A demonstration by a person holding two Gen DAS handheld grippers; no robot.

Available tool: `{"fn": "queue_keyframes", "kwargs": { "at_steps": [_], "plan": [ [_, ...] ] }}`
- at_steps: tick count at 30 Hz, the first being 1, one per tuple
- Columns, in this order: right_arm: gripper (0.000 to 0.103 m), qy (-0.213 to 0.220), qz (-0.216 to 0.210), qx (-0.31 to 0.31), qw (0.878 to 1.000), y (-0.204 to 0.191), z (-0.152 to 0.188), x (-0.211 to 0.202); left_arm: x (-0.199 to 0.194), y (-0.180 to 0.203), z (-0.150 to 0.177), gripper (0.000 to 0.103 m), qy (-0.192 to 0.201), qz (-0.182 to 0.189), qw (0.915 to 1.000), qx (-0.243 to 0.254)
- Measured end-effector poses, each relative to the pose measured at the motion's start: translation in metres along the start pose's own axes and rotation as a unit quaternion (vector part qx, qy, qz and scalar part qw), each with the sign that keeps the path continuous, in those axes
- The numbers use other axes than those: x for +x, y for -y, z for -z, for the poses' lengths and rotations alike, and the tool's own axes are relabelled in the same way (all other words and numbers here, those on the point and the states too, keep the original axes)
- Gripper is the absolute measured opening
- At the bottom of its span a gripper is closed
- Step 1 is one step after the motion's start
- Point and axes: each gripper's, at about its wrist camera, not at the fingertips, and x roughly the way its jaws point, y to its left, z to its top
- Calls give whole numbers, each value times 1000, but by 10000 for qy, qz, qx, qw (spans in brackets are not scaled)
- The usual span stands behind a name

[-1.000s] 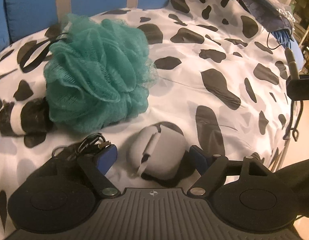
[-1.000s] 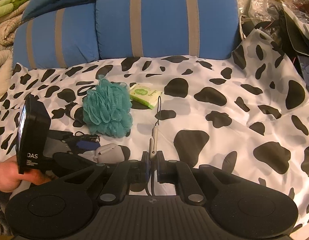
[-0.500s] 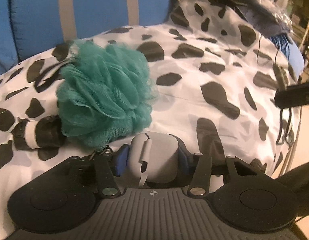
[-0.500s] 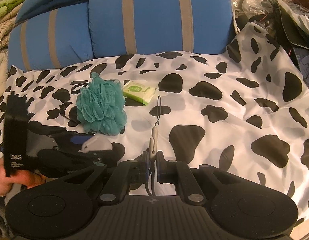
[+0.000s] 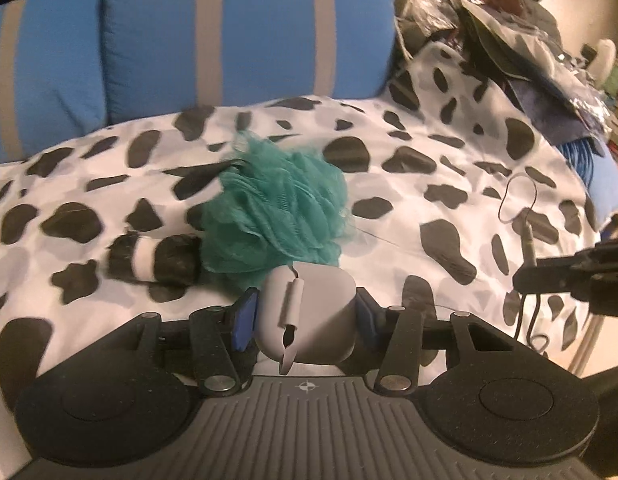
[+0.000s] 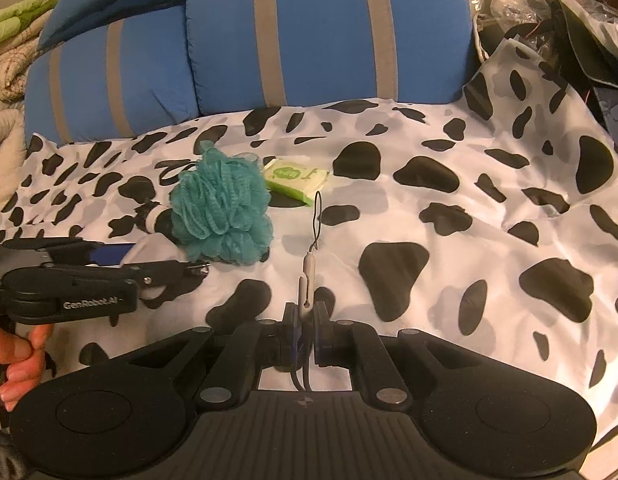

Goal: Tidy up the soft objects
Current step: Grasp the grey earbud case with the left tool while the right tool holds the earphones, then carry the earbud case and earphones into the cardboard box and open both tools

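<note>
My left gripper is shut on a soft grey pouch-like case, its blue pads pressing both sides, held just above the cow-print cover. A teal mesh bath pouf lies right behind it, with a black-and-white rolled item to its left. In the right wrist view the left gripper sits at the left, next to the pouf. My right gripper is shut on a thin grey strap with a black loop.
A green tissue pack lies behind the pouf. Blue cushions with grey stripes back the cover. Dark bags and plastic clutter pile up at the far right. A hand holds the left gripper's handle.
The left gripper's jaws closed on the grey case and lifted it off the cover, so the pouf now sits farther off. The right gripper kept still on its strap.
</note>
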Motion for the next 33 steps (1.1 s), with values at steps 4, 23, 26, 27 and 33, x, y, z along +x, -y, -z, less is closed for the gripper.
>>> {"fn": "queue_keyframes", "kwargs": {
  "at_steps": [4,23,26,27,33],
  "plan": [
    [9,8,-117,31,9999,-7,4,-5,-15,-1,3,49,3,-178,9998,-123],
    [9,-309,-627,39,9975,-40,35,-24,-73,-14,45,49,-435,-468,9959,-639],
    [9,-445,-724,58,9964,-44,41,-25,-77,-12,52,49,-594,-474,9952,-623],
    [9,-485,-739,54,9961,-46,43,-25,-77,-11,54,49,-665,-493,9947,-607],
    [10,-952,-805,-101,9921,-58,57,-23,-78,-9,71,49,-1140,-432,9905,-630]
  ]
}}
